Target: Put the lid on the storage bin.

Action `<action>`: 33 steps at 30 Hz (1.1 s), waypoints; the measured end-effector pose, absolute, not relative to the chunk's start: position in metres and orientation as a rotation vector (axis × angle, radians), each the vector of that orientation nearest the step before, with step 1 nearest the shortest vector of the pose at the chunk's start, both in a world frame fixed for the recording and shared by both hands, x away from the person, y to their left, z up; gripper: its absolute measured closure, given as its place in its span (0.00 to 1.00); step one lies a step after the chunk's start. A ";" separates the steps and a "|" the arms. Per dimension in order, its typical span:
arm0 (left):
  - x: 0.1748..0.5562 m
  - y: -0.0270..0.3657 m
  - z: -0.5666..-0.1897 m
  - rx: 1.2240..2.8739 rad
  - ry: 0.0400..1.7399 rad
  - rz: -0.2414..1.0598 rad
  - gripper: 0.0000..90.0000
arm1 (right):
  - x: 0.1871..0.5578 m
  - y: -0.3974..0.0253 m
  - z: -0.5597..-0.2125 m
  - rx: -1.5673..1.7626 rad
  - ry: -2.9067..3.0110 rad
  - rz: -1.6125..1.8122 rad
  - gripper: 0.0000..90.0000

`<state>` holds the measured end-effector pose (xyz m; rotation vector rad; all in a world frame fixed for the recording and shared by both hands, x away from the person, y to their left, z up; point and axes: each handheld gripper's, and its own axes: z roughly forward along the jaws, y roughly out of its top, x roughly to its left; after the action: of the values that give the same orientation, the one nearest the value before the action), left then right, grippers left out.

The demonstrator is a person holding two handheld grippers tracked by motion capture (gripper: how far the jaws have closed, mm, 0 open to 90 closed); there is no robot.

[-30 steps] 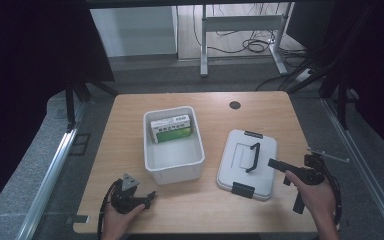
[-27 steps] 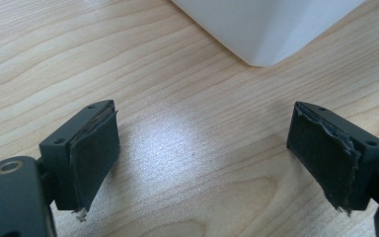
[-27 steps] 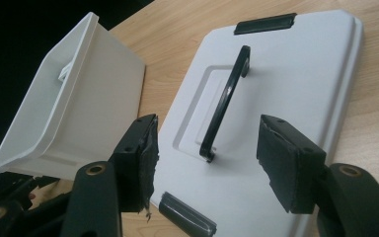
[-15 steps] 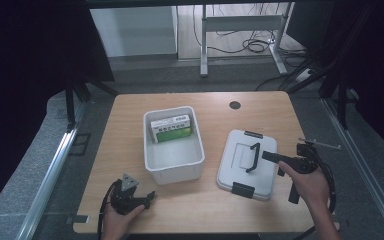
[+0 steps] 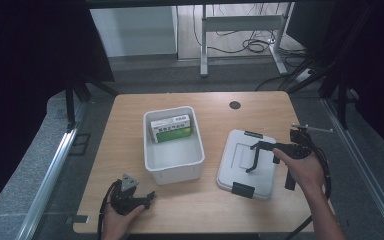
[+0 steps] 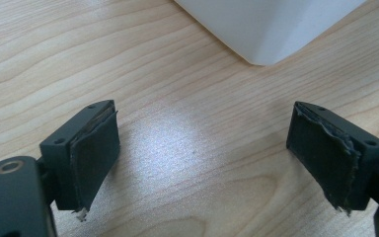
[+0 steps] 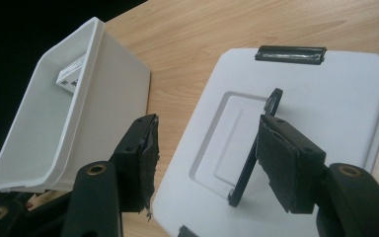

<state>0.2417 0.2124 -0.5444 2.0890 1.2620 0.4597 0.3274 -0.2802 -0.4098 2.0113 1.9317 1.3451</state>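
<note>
The lid lies flat on the table, just right of the bin, its black handle raised. The right tongs hover over the lid with jaws apart; the handle stands just beside the far jaw, its long axis running toward and away from the person. The left tongs, also apart, rest near the bin's near corner, farther from the lid.

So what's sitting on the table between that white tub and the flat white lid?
Nothing: in the high view, only a bare strip of wooden table separates the tub from the lid. The right gripper view shows the same gap.
</note>
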 end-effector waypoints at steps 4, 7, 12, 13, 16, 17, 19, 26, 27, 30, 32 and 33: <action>0.242 0.212 -0.544 2.089 1.262 0.459 0.14 | 0.334 -0.278 -0.409 2.013 1.930 1.309 0.47; 0.242 0.212 -0.544 2.089 1.262 0.460 0.14 | 0.340 -0.275 -0.409 2.023 1.948 1.260 0.48; 0.242 0.212 -0.544 2.089 1.262 0.459 0.14 | 0.352 -0.269 -0.416 2.078 1.982 1.186 0.50; 0.242 0.212 -0.544 2.089 1.262 0.459 0.14 | 0.354 -0.267 -0.417 2.087 1.982 1.180 0.51; 0.242 0.212 -0.544 2.089 1.262 0.460 0.14 | 0.358 -0.264 -0.419 2.094 1.992 1.165 0.52; 0.242 0.212 -0.544 2.089 1.262 0.460 0.14 | 0.359 -0.263 -0.419 2.097 1.999 1.155 0.52; 0.242 0.212 -0.544 2.089 1.262 0.459 0.14 | 0.362 -0.261 -0.421 2.107 2.010 1.133 0.54; 0.242 0.212 -0.544 2.090 1.262 0.460 0.14 | 0.368 -0.257 -0.428 2.142 2.025 1.045 0.58; 0.242 0.212 -0.544 2.089 1.262 0.460 0.14 | 0.368 -0.257 -0.428 2.142 2.025 1.045 0.58; 0.242 0.212 -0.544 2.089 1.262 0.460 0.14 | 0.371 -0.257 -0.431 2.169 2.023 0.990 0.61; 0.242 0.212 -0.544 2.089 1.262 0.459 0.14 | 0.372 -0.257 -0.432 2.177 2.021 0.976 0.62; 0.242 0.212 -0.544 2.089 1.262 0.459 0.14 | 0.373 -0.257 -0.434 2.177 2.023 0.960 0.62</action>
<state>0.2417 0.2124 -0.5444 2.0893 1.2620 0.4594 0.3726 -0.2573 -0.4336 2.1766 2.0225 0.9603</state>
